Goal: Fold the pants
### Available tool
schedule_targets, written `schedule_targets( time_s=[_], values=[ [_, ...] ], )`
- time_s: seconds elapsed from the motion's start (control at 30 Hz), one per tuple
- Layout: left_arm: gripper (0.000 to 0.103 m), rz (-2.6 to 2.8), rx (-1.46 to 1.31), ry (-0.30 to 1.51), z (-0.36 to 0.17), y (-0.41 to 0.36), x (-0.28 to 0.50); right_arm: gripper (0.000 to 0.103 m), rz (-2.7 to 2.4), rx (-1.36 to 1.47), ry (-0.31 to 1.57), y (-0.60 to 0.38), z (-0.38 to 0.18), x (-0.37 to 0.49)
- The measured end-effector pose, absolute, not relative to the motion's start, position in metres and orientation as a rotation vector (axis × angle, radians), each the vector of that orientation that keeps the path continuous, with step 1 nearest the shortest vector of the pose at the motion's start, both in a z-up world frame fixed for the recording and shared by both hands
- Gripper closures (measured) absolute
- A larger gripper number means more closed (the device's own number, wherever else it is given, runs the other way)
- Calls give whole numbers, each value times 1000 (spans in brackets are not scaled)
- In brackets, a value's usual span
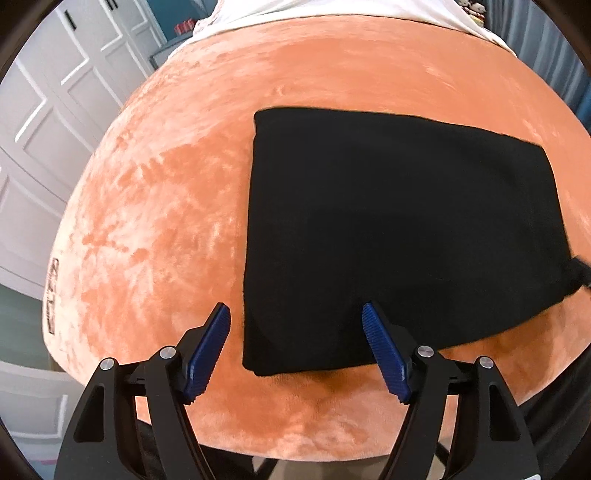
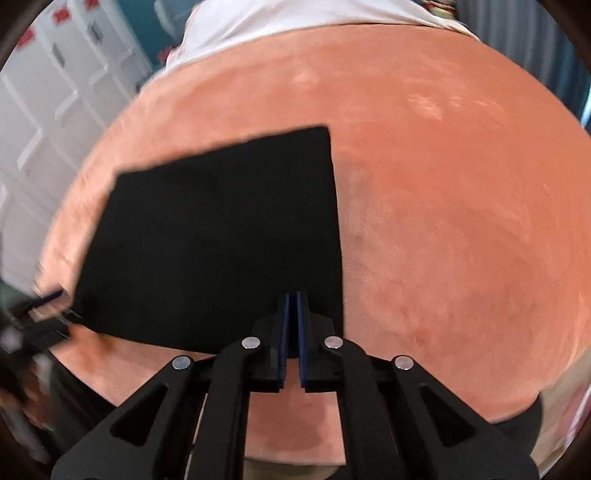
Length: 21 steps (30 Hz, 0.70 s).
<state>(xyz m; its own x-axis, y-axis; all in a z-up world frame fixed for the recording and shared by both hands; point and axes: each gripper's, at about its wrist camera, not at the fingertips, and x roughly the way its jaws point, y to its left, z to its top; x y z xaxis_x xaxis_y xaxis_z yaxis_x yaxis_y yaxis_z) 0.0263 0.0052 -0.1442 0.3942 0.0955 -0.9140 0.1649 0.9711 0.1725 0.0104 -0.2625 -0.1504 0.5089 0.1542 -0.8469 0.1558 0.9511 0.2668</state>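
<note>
The black pants (image 1: 399, 229) lie folded into a flat rectangle on the orange plush bed cover (image 1: 177, 177). My left gripper (image 1: 295, 314) is open and empty, held just above the near left corner of the pants. In the right wrist view the pants (image 2: 221, 236) fill the left centre. My right gripper (image 2: 293, 299) has its blue pads pressed together over the near right corner of the pants; black cloth seems pinched between them, though the dark fabric hides it. The left gripper (image 2: 44, 306) shows blurred at the pants' left edge.
The orange cover (image 2: 461, 221) spreads wide to the right of the pants. A white sheet (image 1: 332, 11) lies at the far end of the bed. White cabinet doors (image 1: 55, 92) stand to the left. The bed's near edge drops off just below the grippers.
</note>
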Motion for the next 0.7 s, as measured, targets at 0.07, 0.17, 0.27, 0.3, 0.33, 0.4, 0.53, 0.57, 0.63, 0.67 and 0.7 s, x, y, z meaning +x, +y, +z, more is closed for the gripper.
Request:
schedule_targets(
  time_s=[0.07,0.17,0.27,0.3,0.33,0.4,0.53,0.57,0.63,0.67,0.7],
  values=[
    [31,-44,260,1160,-143,3,24,96,34,335,1004,-259,-137,7],
    [31,-37,256,1169,-145,2,26,103,36,190,1076,-243,-159,19],
    [31,-33,250,1168,-143,3,25,102,48,256,1076,-249,-170,13],
    [31,-25,255,1162,-141,4,23,99,54,287,1079,-251,-166,12],
    [31,-22,252,1161,-139,4,21,99,57,321,1074,-254,-161,11],
    [31,-19,236,1167,-140,7,22,96,75,395,1067,-258,-155,8],
    [31,-12,240,1171,-141,7,21,96,73,394,1027,-257,-136,2],
    [31,-13,241,1172,-142,7,20,96,82,381,1001,-255,-131,3],
    [31,-9,240,1175,-143,8,22,96,97,377,996,-253,-127,8],
    [31,-10,240,1176,-144,8,22,96,96,369,1013,-253,-134,13],
    [31,-11,242,1178,-144,7,22,94,79,351,1051,-253,-148,18]
  ],
)
